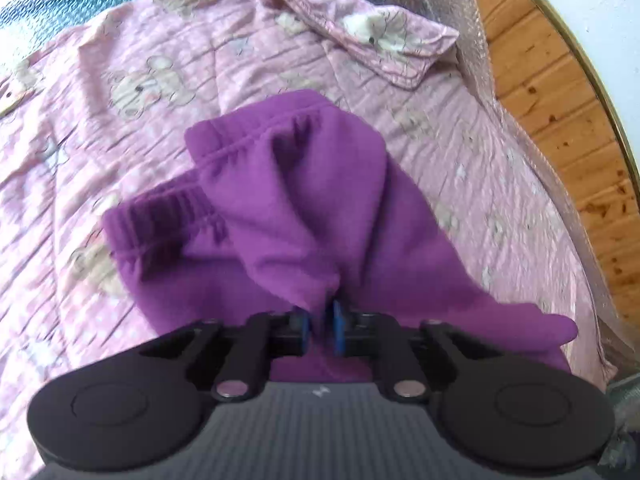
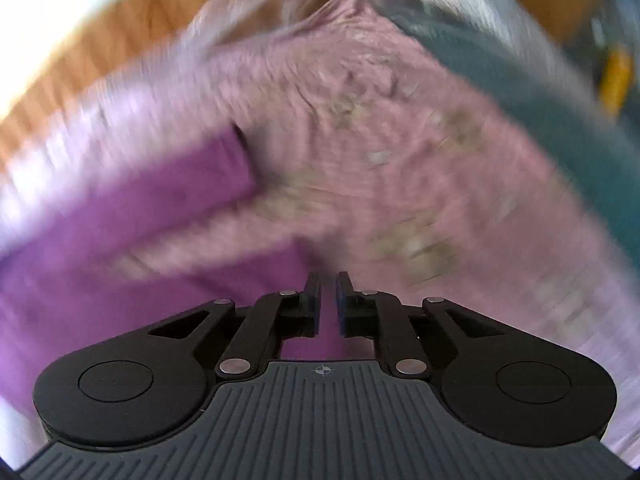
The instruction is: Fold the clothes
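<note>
A purple fleece garment (image 1: 288, 200) with gathered elastic hems lies bunched on a pink quilt (image 1: 120, 128) printed with bears. My left gripper (image 1: 321, 320) is shut on a fold of the purple garment near its front edge, and the cloth rises in a peak from the blue pads. The right wrist view is badly blurred. There my right gripper (image 2: 328, 300) has its fingers close together over the edge of the purple garment (image 2: 120, 220), and a thin strip of purple cloth seems to sit between them. The pink quilt (image 2: 400, 140) spreads beyond it.
A folded-back corner of the quilt (image 1: 384, 40) lies at the far side. Clear bubble wrap (image 1: 500, 92) borders the quilt on the right, with a wooden plank floor (image 1: 560, 100) past it. A teal surface (image 2: 520, 80) runs along the quilt's right edge in the right wrist view.
</note>
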Demonstrator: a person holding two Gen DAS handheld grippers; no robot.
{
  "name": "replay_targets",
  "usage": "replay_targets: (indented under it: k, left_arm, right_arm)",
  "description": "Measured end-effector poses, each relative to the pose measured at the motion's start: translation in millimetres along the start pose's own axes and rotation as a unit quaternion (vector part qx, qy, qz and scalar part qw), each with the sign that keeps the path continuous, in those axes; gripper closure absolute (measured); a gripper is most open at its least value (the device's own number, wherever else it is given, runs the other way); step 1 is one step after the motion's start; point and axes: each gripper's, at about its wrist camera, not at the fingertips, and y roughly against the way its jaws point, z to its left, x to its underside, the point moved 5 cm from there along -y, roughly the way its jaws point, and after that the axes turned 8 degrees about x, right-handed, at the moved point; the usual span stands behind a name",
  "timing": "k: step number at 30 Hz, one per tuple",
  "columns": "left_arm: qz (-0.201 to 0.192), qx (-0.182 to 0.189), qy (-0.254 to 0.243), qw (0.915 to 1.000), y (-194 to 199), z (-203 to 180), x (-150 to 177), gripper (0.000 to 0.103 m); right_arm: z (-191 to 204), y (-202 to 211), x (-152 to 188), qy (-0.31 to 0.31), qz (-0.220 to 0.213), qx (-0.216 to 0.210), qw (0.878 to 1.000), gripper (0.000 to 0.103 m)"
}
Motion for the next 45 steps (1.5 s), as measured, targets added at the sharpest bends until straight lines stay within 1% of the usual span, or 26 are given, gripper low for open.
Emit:
replay_targets:
  k: [1,2,3,5,8,10,11,14,15,16,17,19,22,25,26,27,30,31,32,34,36,38,40,41,43,45]
  left_arm:
    - [-0.007,0.006,0.000,1.0000,-1.6,-3.1,-0.6,0.080]
    - [-0.013,0.009,0.000,0.9999,-2.8,-6.0,-1.0,0.076]
    - [-0.020,0.011,0.000,0.9997,-3.9,-8.9,-1.5,0.074]
    - [-0.030,0.012,-0.001,0.9995,-5.0,-14.1,-4.3,0.064]
    - [-0.048,0.004,0.003,0.9988,-5.1,-19.4,-5.3,0.061]
    - [-0.059,-0.006,0.013,0.9982,-6.2,-19.3,-5.4,0.059]
    - [-0.064,-0.011,0.018,0.9978,-6.8,-19.3,-5.4,0.058]
    - [-0.069,-0.021,0.026,0.9970,-10.0,-17.4,-5.9,0.057]
    - [-0.070,-0.024,0.026,0.9969,-11.1,-17.4,-6.3,0.057]
    - [-0.072,-0.027,0.026,0.9967,-12.2,-17.3,-6.8,0.060]
    - [-0.073,-0.029,0.026,0.9966,-12.9,-17.5,-7.3,0.070]
    - [-0.086,-0.005,0.015,0.9961,1.8,-25.1,-11.2,0.097]
    - [-0.106,0.030,-0.002,0.9939,24.2,-36.6,-16.9,0.098]
    - [-0.115,0.075,-0.022,0.9903,55.4,-48.1,-17.1,0.099]
    - [-0.100,0.082,-0.034,0.9910,59.4,-48.1,-13.3,0.099]
    - [-0.083,0.073,-0.047,0.9928,57.1,-46.8,-8.1,0.099]
    - [-0.044,0.048,-0.042,0.9970,32.8,-30.3,-2.6,0.099]
    - [-0.031,0.041,-0.041,0.9979,24.9,-25.2,-0.9,0.099]
    - [-0.030,0.042,-0.043,0.9977,19.3,-28.6,-2.6,0.099]
    - [-0.033,0.050,-0.055,0.9967,15.5,-41.2,-8.7,0.099]
    - [-0.039,0.060,-0.075,0.9946,18.6,-59.1,-17.0,0.099]
    - [-0.050,0.070,-0.095,0.9917,33.6,-67.5,-22.1,0.099]
    - [-0.041,0.056,-0.090,0.9935,31.1,-54.3,-15.7,0.099]
    - [-0.037,0.049,-0.087,0.9943,29.9,-47.7,-12.5,0.099]
    - [-0.028,0.035,-0.082,0.9956,27.4,-34.4,-6.1,0.099]
    - [-0.020,0.021,-0.076,0.9967,25.1,-21.2,0.4,0.098]
  right_arm:
    - [7.9,-2.2,-2.9,-0.030,-0.005,-0.019,0.999,0.057]
    - [15.9,-5.0,-6.3,-0.056,-0.011,-0.034,0.998,0.044]
    - [24.1,-12.3,-12.2,-0.081,-0.014,-0.046,0.996,0.039]
    - [36.1,-35.9,-26.0,-0.133,-0.010,-0.066,0.989,0.038]
    - [43.5,-76.9,-41.8,-0.176,0.000,-0.045,0.983,0.038]
    - [43.2,-103.1,-43.8,-0.188,0.005,-0.008,0.982,0.039]
    - [42.8,-109.6,-44.0,-0.191,-0.002,-0.002,0.982,0.041]
    - [52.1,-117.4,-48.2,-0.184,-0.024,-0.007,0.983,0.041]
    - [57.7,-120.2,-49.7,-0.175,-0.022,-0.012,0.984,0.043]
    - [63.9,-123.4,-51.3,-0.163,-0.017,-0.018,0.986,0.066]
    - [69.7,-126.2,-53.4,-0.147,-0.008,-0.024,0.989,0.101]
    - [81.2,-118.5,-60.4,-0.108,-0.013,-0.018,0.994,0.102]
    - [86.6,-70.5,-79.0,-0.099,-0.055,-0.030,0.993,0.102]
    - [60.1,2.7,-81.6,-0.113,-0.099,-0.043,0.988,0.103]
    - [46.9,23.8,-76.4,-0.121,-0.106,-0.041,0.986,0.103]
    - [30.8,39.3,-65.9,-0.126,-0.107,-0.026,0.986,0.103]
    - [-20.2,40.4,-17.6,-0.159,-0.066,0.032,0.984,0.102]
    - [-35.0,33.0,-2.6,-0.176,-0.047,0.044,0.982,0.102]
    - [-44.9,22.9,10.3,-0.190,-0.028,0.051,0.980,0.102]
    - [-46.1,5.9,23.3,-0.197,-0.006,0.058,0.979,0.102]
    - [-35.1,1.8,17.5,-0.186,-0.011,0.055,0.981,0.102]
    - [-27.2,14.3,1.7,-0.178,-0.036,0.044,0.982,0.102]
    - [-19.2,36.2,-14.2,-0.159,-0.066,0.034,0.985,0.102]
    - [-19.3,42.6,-17.9,-0.153,-0.071,0.036,0.985,0.103]
    - [-23.5,46.5,-16.6,-0.143,-0.066,0.049,0.986,0.103]
    - [-30.8,32.8,-1.8,-0.126,-0.037,0.072,0.989,0.103]
